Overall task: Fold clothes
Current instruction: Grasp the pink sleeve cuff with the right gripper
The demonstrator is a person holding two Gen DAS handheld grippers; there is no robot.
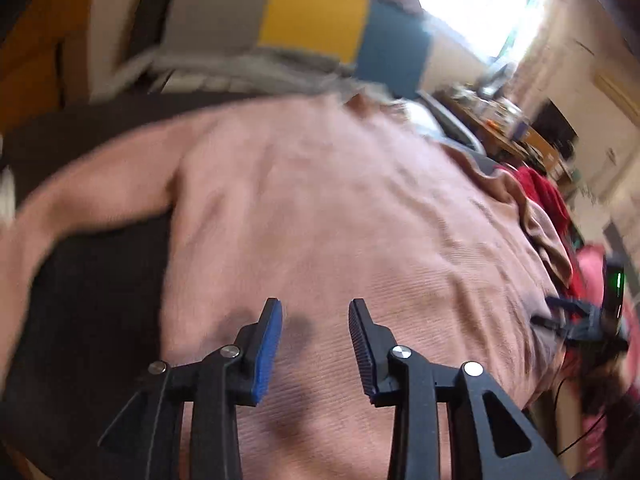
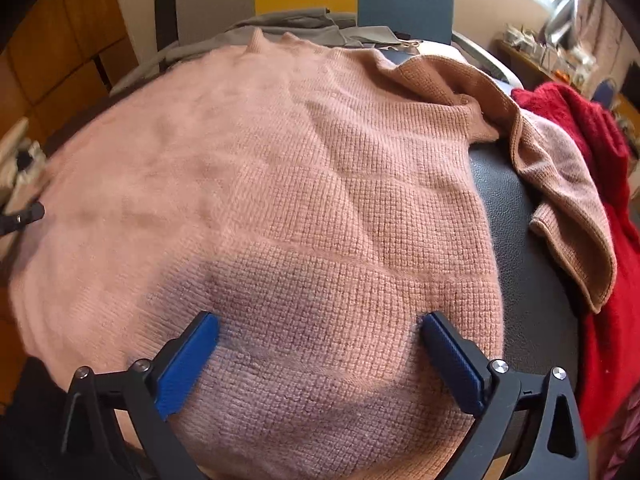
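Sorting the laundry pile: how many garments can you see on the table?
3: pink sweater spread flat centre; red knit heaped at the right edge; grey garment behind the sweater's collar. More may be hidden.

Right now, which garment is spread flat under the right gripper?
The pink knit sweater, spread across the dark surface. The red one is heaped at the right, the grey one lies behind.

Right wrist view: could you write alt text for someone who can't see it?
A pink knitted sweater lies spread over a dark surface, with the open right hand-held gripper poised above its near hem, nothing between the blue pads. A red garment is heaped at right, grey clothing behind.
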